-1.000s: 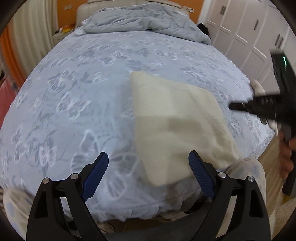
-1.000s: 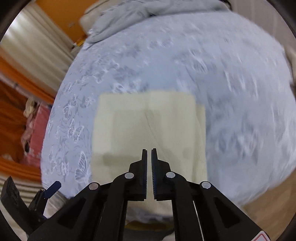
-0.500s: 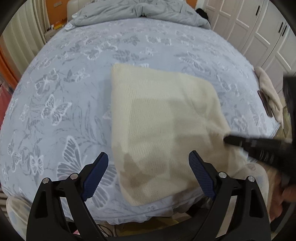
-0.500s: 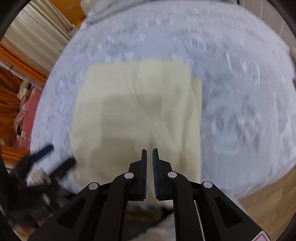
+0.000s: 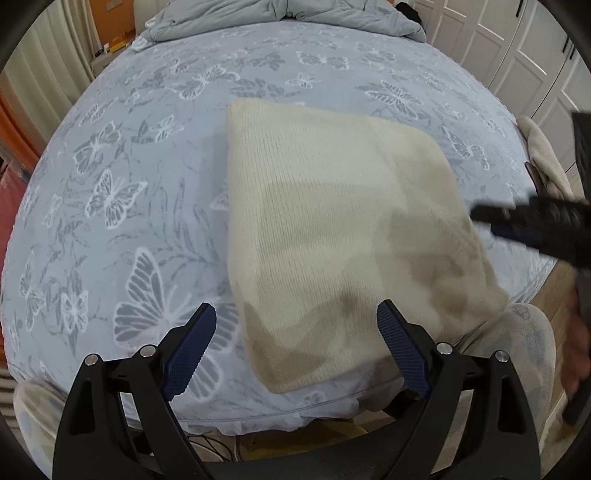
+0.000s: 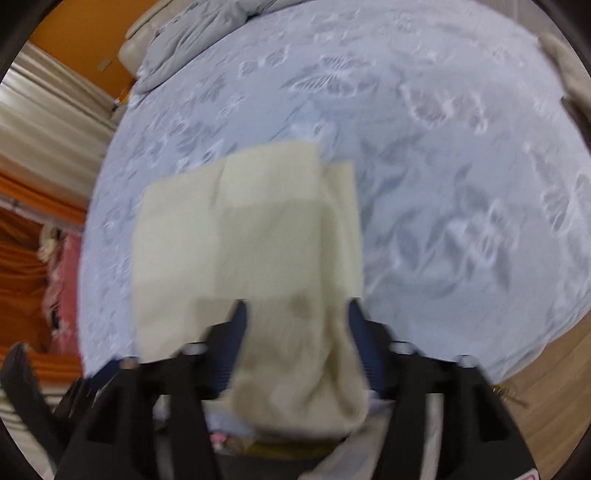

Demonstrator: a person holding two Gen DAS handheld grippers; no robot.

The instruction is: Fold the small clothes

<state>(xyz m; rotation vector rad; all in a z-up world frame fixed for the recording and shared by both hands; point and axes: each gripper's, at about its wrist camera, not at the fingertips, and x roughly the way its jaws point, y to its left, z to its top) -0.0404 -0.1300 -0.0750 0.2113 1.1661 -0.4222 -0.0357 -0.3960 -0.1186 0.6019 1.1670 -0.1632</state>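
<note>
A cream knitted garment [image 5: 332,236] lies folded flat on the bed near its front edge; it also shows in the right wrist view [image 6: 251,236], blurred. My left gripper [image 5: 297,350] is open, hovering over the garment's near left corner, holding nothing. My right gripper [image 6: 297,339] is open with its jaws either side of the garment's near edge. In the left wrist view the right gripper [image 5: 480,214] appears as a dark blurred shape at the garment's right side.
The bed [image 5: 129,177] has a pale blue butterfly-print sheet. A grey duvet [image 5: 280,18] is bunched at the far end. White wardrobe doors [image 5: 532,48] stand on the right. A beige cloth [image 5: 543,155] lies at the bed's right edge. Orange curtains [image 6: 22,258] hang on the left.
My right gripper has gone from shut to open and moved down to the garment's near edge. My left gripper has moved closer to the garment and stayed open.
</note>
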